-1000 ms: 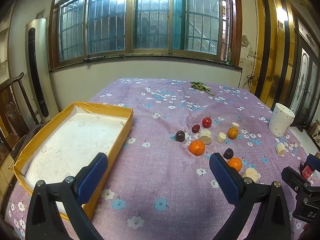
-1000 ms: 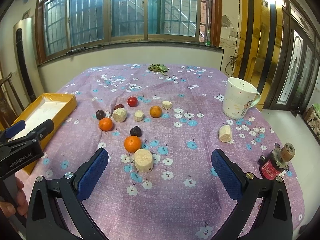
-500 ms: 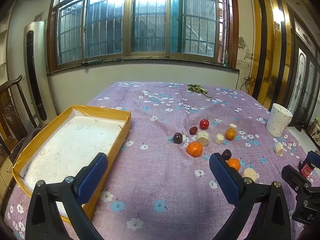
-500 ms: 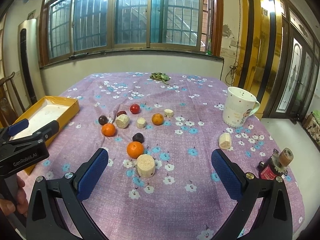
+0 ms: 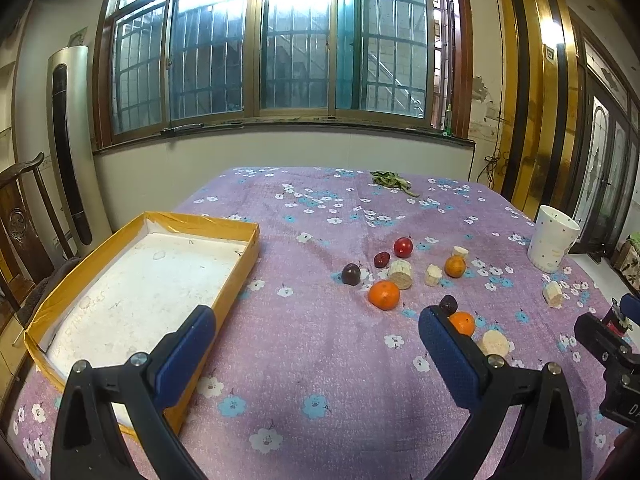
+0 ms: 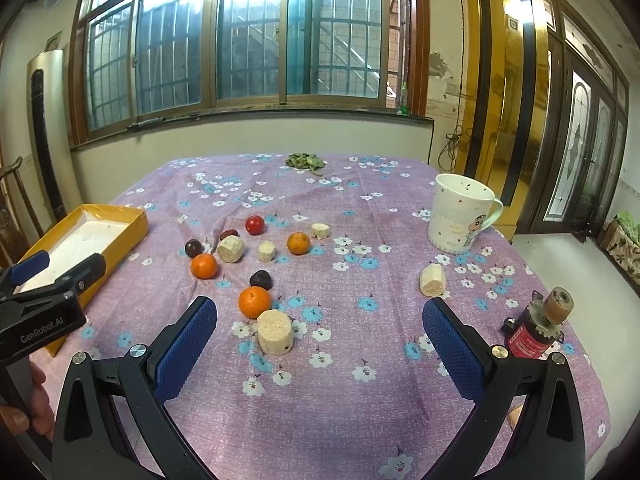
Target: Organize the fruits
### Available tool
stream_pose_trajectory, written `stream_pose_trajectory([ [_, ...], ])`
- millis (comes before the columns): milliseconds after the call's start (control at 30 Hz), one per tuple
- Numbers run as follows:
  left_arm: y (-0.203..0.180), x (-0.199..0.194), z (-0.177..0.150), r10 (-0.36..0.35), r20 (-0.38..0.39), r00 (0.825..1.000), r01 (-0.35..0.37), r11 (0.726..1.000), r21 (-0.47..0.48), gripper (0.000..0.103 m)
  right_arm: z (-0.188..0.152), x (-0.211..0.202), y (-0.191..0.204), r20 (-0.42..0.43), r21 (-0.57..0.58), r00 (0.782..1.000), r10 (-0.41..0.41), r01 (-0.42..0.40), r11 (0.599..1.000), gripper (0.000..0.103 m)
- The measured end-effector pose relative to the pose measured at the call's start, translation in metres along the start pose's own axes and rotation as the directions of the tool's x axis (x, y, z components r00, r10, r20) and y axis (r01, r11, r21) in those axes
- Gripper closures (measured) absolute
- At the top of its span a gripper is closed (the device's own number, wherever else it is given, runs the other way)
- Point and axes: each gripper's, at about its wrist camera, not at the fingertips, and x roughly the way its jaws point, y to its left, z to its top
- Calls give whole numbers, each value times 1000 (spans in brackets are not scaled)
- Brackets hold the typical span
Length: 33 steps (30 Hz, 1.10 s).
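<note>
Both hand-held grippers, left (image 5: 316, 336) and right (image 6: 320, 330), hang spread over a purple floral tablecloth (image 6: 352, 396) below barred windows (image 6: 240, 40).

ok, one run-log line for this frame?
phase: pre-grasp | left tongs: open, empty | right tongs: open, empty | fruit: loose on tablecloth | yellow tray: no fruit

We see 3 oranges on the table's purple floral cloth: the nearest orange (image 6: 255, 302) touches a pale cut cylinder (image 6: 274, 332), the left orange (image 6: 204, 266) sits near a dark plum (image 6: 193, 248), the far orange (image 6: 298, 243) lies apart. A red tomato (image 6: 255, 225) sits farthest back. The yellow tray (image 6: 128, 230) lies left, holding no fruit.
</note>
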Motion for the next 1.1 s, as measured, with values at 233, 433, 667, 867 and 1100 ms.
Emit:
stream_pose_trajectory([
  [233, -1, -3, -4, 7, -4, 1000, -7, 1000, 3, 0, -3, -3, -1, 0, 3, 1000, 0, 0, 1000, 0],
  [433, 0, -3, -5, 14, -11, 1000, -14, 1000, 2, 0, -3, -2, 0, -7, 5, 1000, 5, -5, 1000, 0],
  [667, 2, 2, -6, 17, -28, 999, -17, 1000, -3, 0, -5, 3, 0, -20, 6, 1000, 11, -11, 1000, 0],
  [867, 5, 9, -7, 23, -52, 998, -24, 1000, -9, 0, -5, 14, 0, -62, -3, 998, 9, -9, 1000, 0],
  [1100, 7, 21, -6, 73, -121, 990, -70, 997, 35, 0, -12, 54, 8, -241, -30, 966, 90, -100, 995, 0],
])
